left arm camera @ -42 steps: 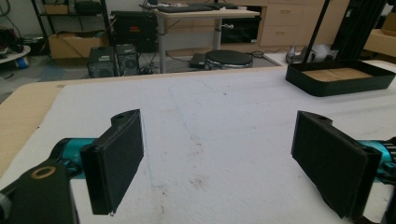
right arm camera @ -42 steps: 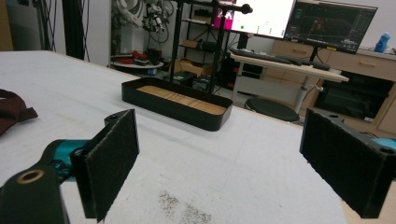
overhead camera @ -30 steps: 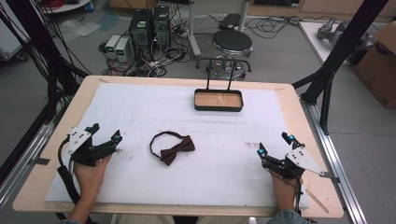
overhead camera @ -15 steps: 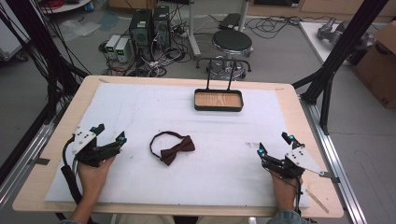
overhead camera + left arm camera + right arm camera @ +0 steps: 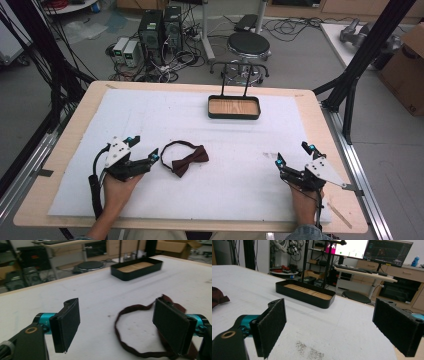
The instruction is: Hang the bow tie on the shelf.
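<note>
— Where's the bow tie (image 5: 186,159) from where you stand?

— Right at my left gripper (image 5: 142,151). In the left gripper view its dark strap loop (image 5: 130,330) lies on the white mat (image 5: 240,145) between my two jaws, nearer the right-hand one, and the maroon bow itself sits partly behind that jaw.

— Are you holding it?

— No. My left jaws stand wide apart. They have just been closing a little, with the strap lying between them, but neither pad presses on it.

— And your other hand?

— My right gripper (image 5: 294,158) rests on the mat well apart from the tie, jaws spread wide with nothing between them. From the right gripper view I catch a bit of maroon cloth far off at the left edge.

— Anything beyond the jaws?

— The black tray (image 5: 234,115) with a wooden floor, well ahead of both grippers, near the far edge of the table (image 5: 55,165). From the left jaws it lies ahead and to the right; from the right jaws, ahead and a little left.
</note>
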Action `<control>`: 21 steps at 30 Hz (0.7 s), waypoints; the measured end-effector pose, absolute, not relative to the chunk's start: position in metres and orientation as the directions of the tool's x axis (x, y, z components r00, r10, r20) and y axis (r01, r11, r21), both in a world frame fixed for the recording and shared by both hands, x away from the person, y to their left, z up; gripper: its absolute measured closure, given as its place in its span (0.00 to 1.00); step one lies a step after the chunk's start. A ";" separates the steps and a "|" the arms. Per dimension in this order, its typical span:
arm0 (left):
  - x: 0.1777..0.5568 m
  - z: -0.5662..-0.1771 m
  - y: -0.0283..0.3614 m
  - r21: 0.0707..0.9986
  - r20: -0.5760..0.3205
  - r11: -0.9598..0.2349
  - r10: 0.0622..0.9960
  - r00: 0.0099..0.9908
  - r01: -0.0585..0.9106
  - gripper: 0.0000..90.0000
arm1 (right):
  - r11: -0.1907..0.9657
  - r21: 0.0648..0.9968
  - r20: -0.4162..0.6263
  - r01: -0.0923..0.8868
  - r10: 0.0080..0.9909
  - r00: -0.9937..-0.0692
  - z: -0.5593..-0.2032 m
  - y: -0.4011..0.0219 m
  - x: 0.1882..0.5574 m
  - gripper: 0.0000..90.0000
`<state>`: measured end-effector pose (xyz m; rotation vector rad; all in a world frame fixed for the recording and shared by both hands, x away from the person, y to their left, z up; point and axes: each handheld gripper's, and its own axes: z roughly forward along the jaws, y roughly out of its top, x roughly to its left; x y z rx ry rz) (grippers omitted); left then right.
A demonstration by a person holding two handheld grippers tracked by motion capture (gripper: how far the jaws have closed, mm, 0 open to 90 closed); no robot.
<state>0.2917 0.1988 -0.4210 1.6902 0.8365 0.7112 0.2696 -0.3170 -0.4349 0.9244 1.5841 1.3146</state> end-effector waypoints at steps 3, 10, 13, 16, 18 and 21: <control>0.292 -0.422 0.190 0.962 0.059 -0.210 0.785 0.616 0.176 0.29 | 0.172 0.985 -0.154 0.019 0.921 -0.358 -0.435 -0.317 0.270 0.12; 0.292 -0.426 0.156 0.949 0.084 -0.270 0.716 0.693 0.164 0.34 | 0.174 0.984 -0.156 0.020 0.921 -0.358 -0.435 -0.317 0.270 0.12; 0.293 -0.429 0.140 0.935 0.107 -0.317 0.676 0.729 0.157 0.36 | 0.172 0.985 -0.153 0.021 0.920 -0.360 -0.435 -0.317 0.270 0.12; 0.294 -0.432 0.129 0.923 0.119 -0.350 0.649 0.751 0.157 0.41 | 0.171 0.985 -0.152 0.022 0.921 -0.360 -0.435 -0.317 0.270 0.12; 0.297 -0.434 0.122 0.915 0.118 -0.368 0.641 0.758 0.168 0.44 | 0.172 0.985 -0.153 0.022 0.920 -0.361 -0.435 -0.317 0.270 0.12; 0.301 -0.438 0.113 0.890 0.126 -0.411 0.635 0.762 0.196 0.48 | 0.170 0.985 -0.151 0.023 0.920 -0.362 -0.435 -0.317 0.270 0.12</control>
